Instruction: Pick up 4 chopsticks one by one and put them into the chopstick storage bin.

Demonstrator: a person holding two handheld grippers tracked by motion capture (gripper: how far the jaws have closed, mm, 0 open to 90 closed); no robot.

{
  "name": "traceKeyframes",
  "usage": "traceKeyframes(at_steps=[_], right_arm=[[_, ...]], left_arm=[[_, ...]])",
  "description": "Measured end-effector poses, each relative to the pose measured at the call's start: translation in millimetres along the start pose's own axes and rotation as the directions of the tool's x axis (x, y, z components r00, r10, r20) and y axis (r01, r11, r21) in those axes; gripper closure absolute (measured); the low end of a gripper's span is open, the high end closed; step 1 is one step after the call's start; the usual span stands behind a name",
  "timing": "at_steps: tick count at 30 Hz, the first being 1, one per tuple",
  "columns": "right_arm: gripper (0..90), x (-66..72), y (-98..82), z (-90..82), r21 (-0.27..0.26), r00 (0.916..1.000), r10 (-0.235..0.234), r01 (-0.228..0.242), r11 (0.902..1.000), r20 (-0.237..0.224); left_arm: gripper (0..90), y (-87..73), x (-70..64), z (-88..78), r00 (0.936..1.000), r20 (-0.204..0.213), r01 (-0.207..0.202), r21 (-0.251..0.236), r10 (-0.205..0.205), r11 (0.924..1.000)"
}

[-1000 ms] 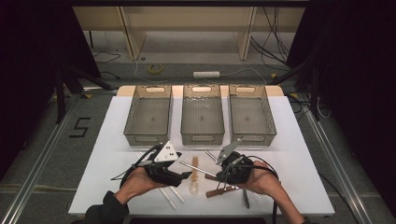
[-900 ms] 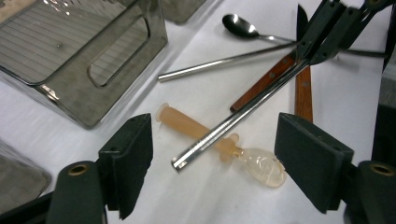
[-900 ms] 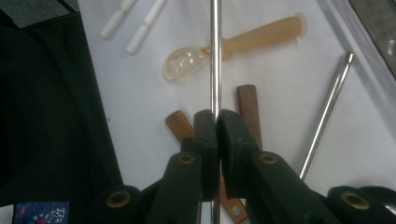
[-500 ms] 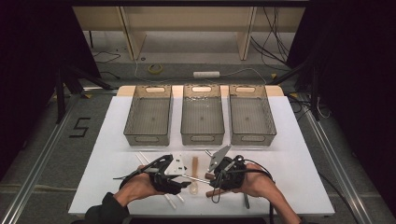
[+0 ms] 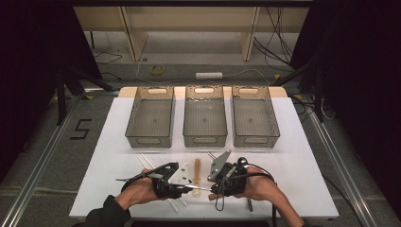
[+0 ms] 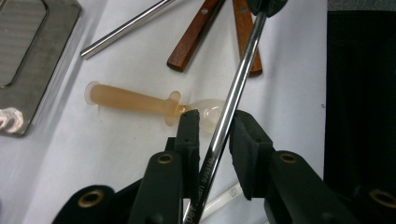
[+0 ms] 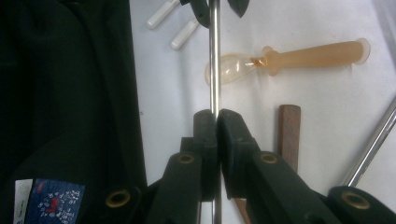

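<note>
Both hands have drawn closer together at the near edge of the white table (image 5: 118,142) since the earlier picture, and the left gripper (image 6: 212,126) has just been closing its jaws around the steel rod (image 6: 233,93). Those jaws stand narrow with the rod between them, resting against the left pad; whether both pads press on it I cannot tell. The right gripper (image 7: 216,116) clamps the rod's other end tight between its pads. This rod spans level between the 2 grippers, just above an amber silicone spoon (image 6: 140,102) lying on the table. Wooden handles (image 6: 196,37) lie near it, and 3 grey bins (image 5: 203,118) stand farther back.
</note>
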State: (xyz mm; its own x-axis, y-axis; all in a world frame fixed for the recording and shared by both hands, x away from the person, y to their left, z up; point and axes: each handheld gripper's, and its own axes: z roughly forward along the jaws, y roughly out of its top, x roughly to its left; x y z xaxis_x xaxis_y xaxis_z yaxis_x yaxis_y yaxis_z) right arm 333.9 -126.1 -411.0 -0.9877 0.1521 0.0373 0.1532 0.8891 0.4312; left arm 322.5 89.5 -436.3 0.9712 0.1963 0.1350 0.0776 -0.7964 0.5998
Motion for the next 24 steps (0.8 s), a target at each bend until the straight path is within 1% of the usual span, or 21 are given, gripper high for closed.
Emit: traceKeyframes(at_steps=[1,4,5,6,7,8,9,10,11,12,13,14,15,16,17,18,19,20,21,22,24], right_arm=[[85.8,-0.7,-0.7,-0.5,-0.002,1.0000,-0.007,0.007,1.0000,-0.005],[84.1,-2.5,-2.2,-0.8,-0.020,0.9998,-0.021,0.021,0.9996,0.000],[79.5,-4.2,-3.4,-2.5,-0.024,0.9999,0.001,-0.001,0.9997,0.017],[78.7,-6.5,-4.1,-3.5,-0.036,0.9994,0.018,-0.017,0.9992,0.030],[74.4,-8.8,-5.1,-5.7,-0.040,0.9992,0.032,-0.031,0.9987,0.023],[67.4,-10.4,-6.1,-8.3,-0.054,0.9987,0.042,-0.040,0.9977,0.028],[64.9,-11.9,-6.6,-11.0,-0.079,0.9968,0.068,-0.064,0.9948,0.042],[64.9,-11.9,-6.6,-11.0,-0.079,0.9968,0.068,-0.064,0.9948,0.042],[60.6,-13.3,-7.0,-14.2,-0.100,0.9950,0.086,-0.080,0.9918,0.050],[53.4,-15.2,-7.9,-20.2,-0.162,0.9901,0.115,-0.101,0.9817,0.080],[52.7,-16.2,-8.4,-23.0,-0.188,0.9873,0.137,-0.120,0.9748,0.080],[52.7,-16.2,-8.4,-23.0,-0.188,0.9873,0.137,-0.120,0.9748,0.080],[50.8,-16.6,-9.1,-25.6,-0.213,0.9852,0.148,-0.127,0.9686,0.085],[47.9,-16.7,-11.0,-31.0,-0.262,0.9776,0.180,-0.146,0.9540,0.110],[47.9,-16.7,-11.0,-31.0,-0.262,0.9776,0.180,-0.146,0.9540,0.110],[45.4,-17.0,-13.7,-36.9,-0.311,0.9687,0.211,-0.162,0.9365,0.130],[45.4,-17.0,-13.7,-36.9,-0.311,0.9687,0.211,-0.162,0.9365,0.130],[44.6,-17.0,-15.5,-39.7,-0.340,0.9630,0.226,-0.166,0.9256,0.146],[42.5,-16.6,-20.1,-44.0,-0.383,0.9563,0.251,-0.178,0.9062,0.149],[42.5,-16.6,-20.1,-44.0,-0.383,0.9563,0.251,-0.178,0.9062,0.149],[40.2,-15.9,-29.0,-43.6,-0.403,0.9473,0.281,-0.200,0.8931,0.154]], left_arm=[[75.0,0.1,-1.1,0.4,1.0000,0.001,-0.003,-0.001,0.003,1.0000],[78.2,1.0,-3.7,-0.2,0.9989,0.021,-0.042,0.013,0.042,0.9990],[82.4,1.4,-5.3,-0.2,0.9981,0.032,-0.053,0.008,0.053,0.9986],[83.1,2.1,-6.4,-0.3,0.9974,0.033,-0.064,0.005,0.064,0.9980],[83.2,2.5,-6.9,-0.2,0.9976,0.027,-0.064,0.007,0.064,0.9979],[83.3,2.2,-5.8,-0.9,0.9975,0.024,-0.068,0.016,0.067,0.9976],[83.3,1.2,-4.5,-1.6,0.9980,0.023,-0.060,0.014,0.059,0.9981],[83.3,-0.1,-2.9,-2.7,0.9988,0.015,-0.047,0.011,0.047,0.9988],[83.4,-1.4,-1.0,-3.6,0.9995,0.004,-0.031,0.008,0.031,0.9995],[83.4,-2.5,1.3,-4.9,0.9998,-0.005,-0.021,0.011,0.021,0.9997],[83.4,-3.6,3.2,-5.8,0.9997,-0.017,-0.015,0.013,0.015,0.9998],[83.4,-4.8,4.4,-6.3,0.9996,-0.029,0.000,0.012,0.000,0.9999],[83.4,-6.0,5.9,-7.0,0.9992,-0.038,0.012,0.011,-0.011,0.9999],[83.4,-7.2,7.4,-7.6,0.9986,-0.047,0.024,0.010,-0.024,0.9996],[83.4,-8.2,8.7,-8.1,0.9974,-0.059,0.043,0.010,-0.043,0.9990],[83.4,-9.3,10.2,-8.8,0.9959,-0.071,0.056,0.009,-0.056,0.9984],[83.4,-10.2,11.9,-9.8,0.9942,-0.081,0.071,0.005,-0.070,0.9975],[83.4,-11.1,13.4,-10.8,0.9920,-0.088,0.090,-0.003,-0.090,0.9960],[83.4,-11.9,15.1,-11.8,0.9881,-0.101,0.115,-0.020,-0.116,0.9932],[83.4,-12.6,16.9,-13.6,0.9848,-0.108,0.133,-0.029,-0.135,0.9907],[83.4,-13.7,20.3,-17.4,0.9770,-0.126,0.167,-0.051,-0.172,0.9846]])
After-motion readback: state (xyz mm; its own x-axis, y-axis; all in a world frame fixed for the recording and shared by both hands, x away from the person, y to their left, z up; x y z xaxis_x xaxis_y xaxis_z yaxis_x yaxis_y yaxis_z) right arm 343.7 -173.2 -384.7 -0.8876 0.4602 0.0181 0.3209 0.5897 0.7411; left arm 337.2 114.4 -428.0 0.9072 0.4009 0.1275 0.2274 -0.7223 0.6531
